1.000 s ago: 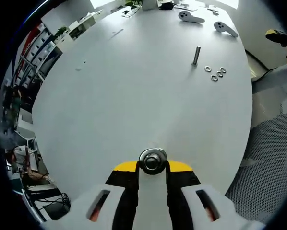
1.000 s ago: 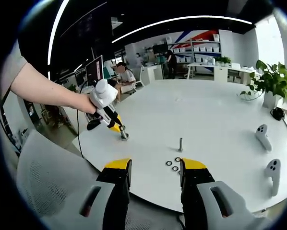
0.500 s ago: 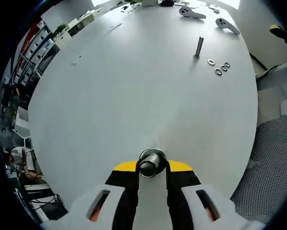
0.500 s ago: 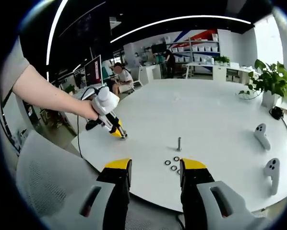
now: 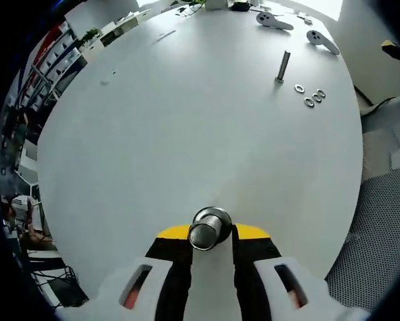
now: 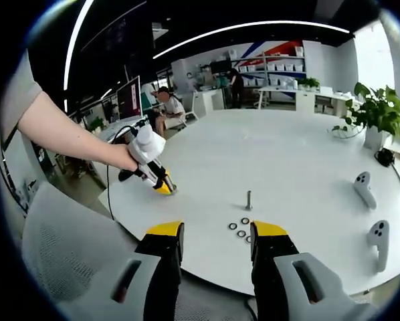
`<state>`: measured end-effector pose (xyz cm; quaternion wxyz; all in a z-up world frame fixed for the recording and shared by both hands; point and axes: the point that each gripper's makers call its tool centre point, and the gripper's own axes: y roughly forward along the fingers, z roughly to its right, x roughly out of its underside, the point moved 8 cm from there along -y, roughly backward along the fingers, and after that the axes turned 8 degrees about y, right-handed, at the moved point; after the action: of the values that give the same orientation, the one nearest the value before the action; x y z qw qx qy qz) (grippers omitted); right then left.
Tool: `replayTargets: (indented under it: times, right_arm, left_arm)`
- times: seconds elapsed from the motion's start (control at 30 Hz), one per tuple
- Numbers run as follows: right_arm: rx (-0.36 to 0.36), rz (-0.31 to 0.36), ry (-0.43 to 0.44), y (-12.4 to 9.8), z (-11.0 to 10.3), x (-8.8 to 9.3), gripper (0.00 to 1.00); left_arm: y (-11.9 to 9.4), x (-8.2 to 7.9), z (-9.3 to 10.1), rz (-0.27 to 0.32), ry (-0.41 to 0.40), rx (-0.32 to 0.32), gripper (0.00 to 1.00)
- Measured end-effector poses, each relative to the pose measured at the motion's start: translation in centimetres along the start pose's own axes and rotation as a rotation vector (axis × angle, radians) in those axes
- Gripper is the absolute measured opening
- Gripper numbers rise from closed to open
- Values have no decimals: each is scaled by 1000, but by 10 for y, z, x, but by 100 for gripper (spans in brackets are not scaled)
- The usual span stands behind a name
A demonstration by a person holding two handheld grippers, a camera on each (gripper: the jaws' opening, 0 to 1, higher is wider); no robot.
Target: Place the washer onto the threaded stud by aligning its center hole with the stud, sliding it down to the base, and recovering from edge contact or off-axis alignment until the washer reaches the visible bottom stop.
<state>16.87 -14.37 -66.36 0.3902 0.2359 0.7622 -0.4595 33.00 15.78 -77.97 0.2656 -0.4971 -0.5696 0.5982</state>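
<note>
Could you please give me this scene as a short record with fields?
surface: white table
stud: upright on the table, bare
washers: loose cluster beside the stud's base, none on it
left gripper: jaws shut on a metal cylinder, far from the stud
right gripper: jaws open, empty, short of the washers
also on the table: two controllers
</note>
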Motion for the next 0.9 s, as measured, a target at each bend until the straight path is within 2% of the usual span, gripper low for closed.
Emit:
replayTargets:
  times: [0.1,0.2,0.4,0.5,0.67,0.73,0.8,0.9]
  right_arm:
    - [-4,-2,-3,0,-1,0,42]
    - [-10,-3,-3,0,-1,0,42]
    - [-28,4,-5,0,-4,-1,42]
    - [-41,9,-8,0,-5,-1,42]
    - [-58,18,-10,-1,-8,-2,42]
    - [-64,15,-13,-1,-9,-1,42]
    - [-69,13,-11,0,-10,-1,42]
    - [-76,9,-20,0,-11,-1,42]
  left_arm:
    - [-5,2,0,19,-35,0,22]
    - [-14,4,0,30,-57,-38,28]
    - [-37,17,4,95,-184,-72,25]
    - [-52,22,14,133,-239,-99,25]
    - [-74,25,37,181,-256,-120,25]
    - [-83,21,49,234,-303,-121,25]
    - [-94,18,59,274,-314,-125,25]
    - [-102,15,72,296,-305,-136,25]
